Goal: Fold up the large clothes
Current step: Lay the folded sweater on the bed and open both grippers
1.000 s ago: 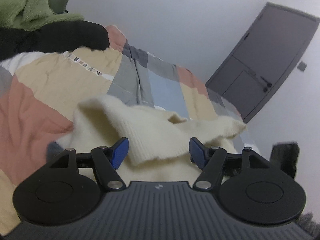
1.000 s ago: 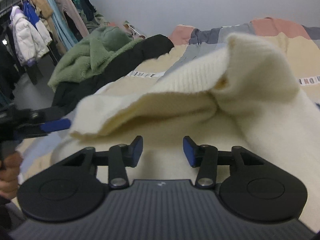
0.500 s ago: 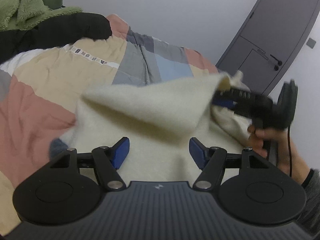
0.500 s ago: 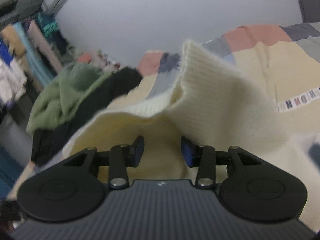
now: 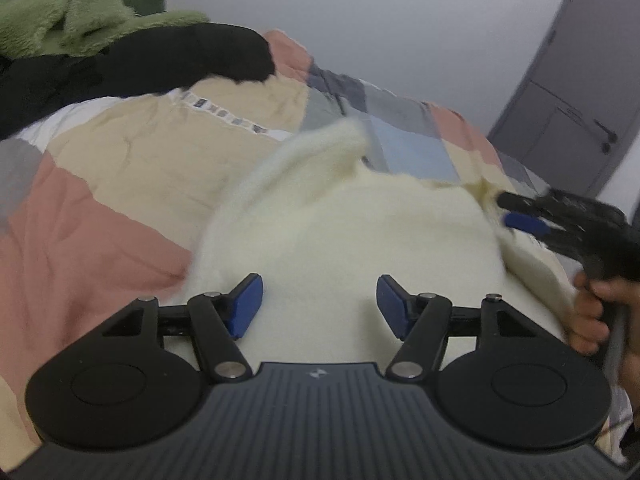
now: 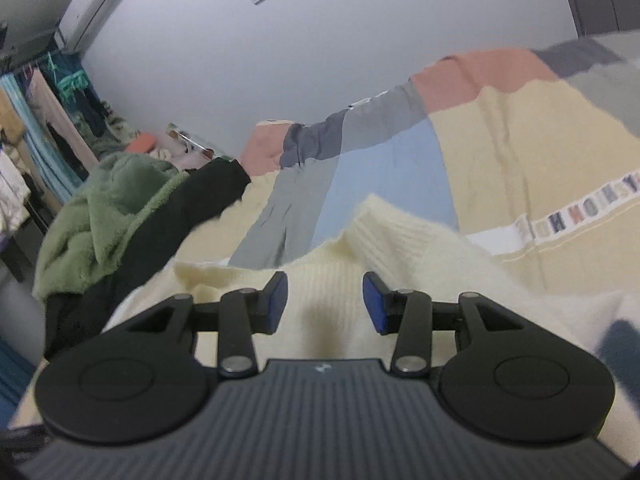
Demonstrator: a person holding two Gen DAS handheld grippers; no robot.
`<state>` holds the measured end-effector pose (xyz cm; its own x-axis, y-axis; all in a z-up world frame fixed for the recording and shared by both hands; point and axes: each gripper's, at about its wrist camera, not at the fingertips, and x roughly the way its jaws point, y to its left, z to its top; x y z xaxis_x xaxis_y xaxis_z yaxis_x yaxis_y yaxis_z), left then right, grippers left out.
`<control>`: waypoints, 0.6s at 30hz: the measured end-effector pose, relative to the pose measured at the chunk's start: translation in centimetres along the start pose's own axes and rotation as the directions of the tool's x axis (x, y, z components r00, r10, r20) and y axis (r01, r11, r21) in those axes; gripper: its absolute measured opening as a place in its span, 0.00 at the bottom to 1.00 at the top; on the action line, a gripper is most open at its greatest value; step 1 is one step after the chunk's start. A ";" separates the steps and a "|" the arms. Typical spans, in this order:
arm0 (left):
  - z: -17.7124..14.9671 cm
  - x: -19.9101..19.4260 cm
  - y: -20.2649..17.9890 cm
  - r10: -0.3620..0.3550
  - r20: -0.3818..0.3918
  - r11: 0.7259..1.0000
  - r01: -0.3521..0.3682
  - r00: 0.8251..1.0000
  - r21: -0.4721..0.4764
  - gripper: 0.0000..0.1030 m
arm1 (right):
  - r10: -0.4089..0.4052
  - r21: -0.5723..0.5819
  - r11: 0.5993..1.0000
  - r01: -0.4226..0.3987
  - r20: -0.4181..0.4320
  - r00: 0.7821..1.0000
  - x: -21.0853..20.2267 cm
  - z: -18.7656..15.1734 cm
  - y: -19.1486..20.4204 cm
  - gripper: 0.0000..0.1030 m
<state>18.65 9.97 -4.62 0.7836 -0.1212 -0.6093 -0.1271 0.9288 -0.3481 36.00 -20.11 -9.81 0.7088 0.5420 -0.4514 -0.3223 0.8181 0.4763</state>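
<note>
A cream knit sweater (image 5: 360, 240) lies spread on a patchwork bedspread (image 5: 120, 184). My left gripper (image 5: 320, 306) hangs just over its middle with the jaws wide open and nothing pinched. At the sweater's right edge a hand (image 5: 588, 312) holds my right gripper (image 5: 505, 210), whose tips meet the fabric there. In the right wrist view the right gripper (image 6: 325, 302) has bunched sweater (image 6: 420, 248) between its blue pads, with a ribbed edge sticking out ahead of them.
A green fleece (image 5: 60, 4) and a black garment (image 5: 160, 64) are heaped at the bed's far left. A grey door (image 5: 572, 92) stands beyond the bed on the right. Hanging clothes (image 6: 36, 128) line the wall behind the fleece (image 6: 104, 216).
The lifted fold of the sweater has come down and now lies flatter on the bed. My right gripper swung with the fabric's edge. The left gripper sank closer to the sweater.
</note>
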 end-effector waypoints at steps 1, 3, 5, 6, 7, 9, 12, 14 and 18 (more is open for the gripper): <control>0.1 0.1 0.2 0.008 0.006 1.000 -0.008 1.000 -0.011 0.67 | -0.004 -0.014 1.000 0.004 0.004 1.000 -0.2 0.0 0.2 0.44; 0.1 0.0 0.5 0.019 0.014 0.999 -0.018 1.000 -0.031 0.65 | -0.026 -0.038 0.999 0.027 0.009 1.000 -0.7 0.0 0.7 0.50; 0.1 -0.2 0.7 0.027 0.017 0.999 -0.026 1.000 -0.042 0.64 | -0.052 -0.066 0.996 0.054 0.021 0.998 -1.4 -0.3 1.0 0.59; 0.0 -0.3 0.7 0.029 0.017 0.999 -0.029 0.999 -0.041 0.64 | -0.064 -0.082 0.994 0.065 0.021 0.998 -1.6 -0.4 1.2 0.60; -0.1 -0.4 0.7 0.033 0.018 0.999 -0.033 0.999 -0.037 0.64 | -0.080 -0.115 0.990 0.081 0.012 0.997 -1.8 -0.7 1.4 0.59; -0.2 -0.5 0.4 0.043 0.020 0.999 -0.043 0.999 -0.026 0.64 | -0.124 -0.220 0.968 0.122 0.006 0.992 -2.1 -1.5 2.0 0.59; -0.4 -0.8 0.3 0.051 0.026 0.998 -0.050 0.998 -0.031 0.64 | -0.192 -0.364 0.916 0.169 -0.027 0.981 -2.4 -3.1 2.6 0.57; -0.5 -1.1 0.1 0.051 0.033 0.998 -0.050 0.998 -0.035 0.64 | -0.250 -0.395 0.895 0.208 -0.057 0.967 -2.2 -3.9 2.3 0.54; -0.7 -1.6 0.1 0.049 0.042 0.998 -0.047 0.998 -0.050 0.64 | -0.293 -0.412 0.875 0.254 -0.033 0.956 -2.5 -4.2 2.1 0.14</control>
<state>17.00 9.99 -4.19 0.8012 -0.0608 -0.5953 -0.1940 0.9147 -0.3546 30.94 -18.89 -10.84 0.7508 0.2847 -0.5960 -0.3609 0.9326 -0.0091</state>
